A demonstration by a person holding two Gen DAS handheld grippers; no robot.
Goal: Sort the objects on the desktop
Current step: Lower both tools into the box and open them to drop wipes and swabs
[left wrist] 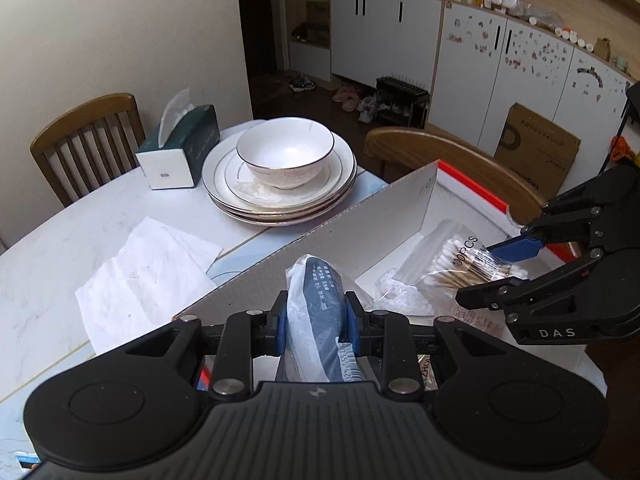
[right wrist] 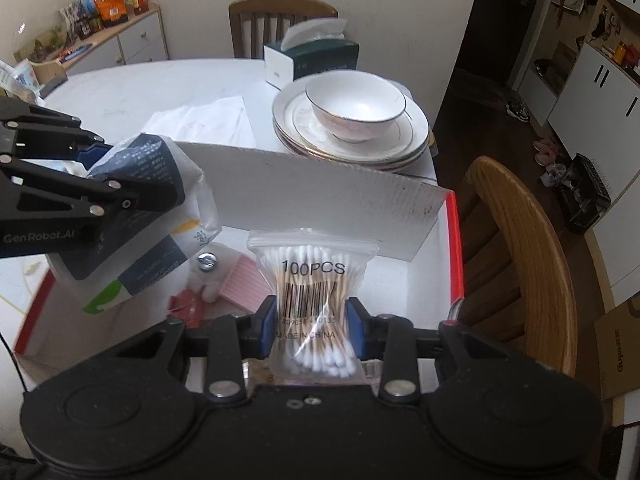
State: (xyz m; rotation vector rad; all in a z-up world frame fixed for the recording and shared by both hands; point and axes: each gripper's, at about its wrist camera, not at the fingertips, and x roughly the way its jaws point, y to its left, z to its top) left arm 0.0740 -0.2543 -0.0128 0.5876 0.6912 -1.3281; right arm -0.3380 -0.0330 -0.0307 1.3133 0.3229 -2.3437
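My left gripper (left wrist: pixel 316 314) is shut on a white and dark blue plastic packet (left wrist: pixel 318 300), held above the near wall of a white cardboard box with a red rim (left wrist: pixel 400 200). The packet also shows in the right wrist view (right wrist: pixel 152 208), with the left gripper (right wrist: pixel 100 168) on it. My right gripper (right wrist: pixel 311 320) is shut on a clear bag of cotton swabs marked 100PCS (right wrist: pixel 314 280), held over the box (right wrist: pixel 320 188). In the left wrist view the swab bag (left wrist: pixel 460 260) sits between the right gripper's fingers (left wrist: pixel 516 248).
A stack of plates with a bowl (left wrist: pixel 284 156) and a green tissue box (left wrist: pixel 180 148) stand on the white table beyond the box. A loose tissue (left wrist: pixel 140 276) lies left. Small pink and red items (right wrist: pixel 240 276) lie inside the box. Wooden chairs (right wrist: pixel 520 240) surround the table.
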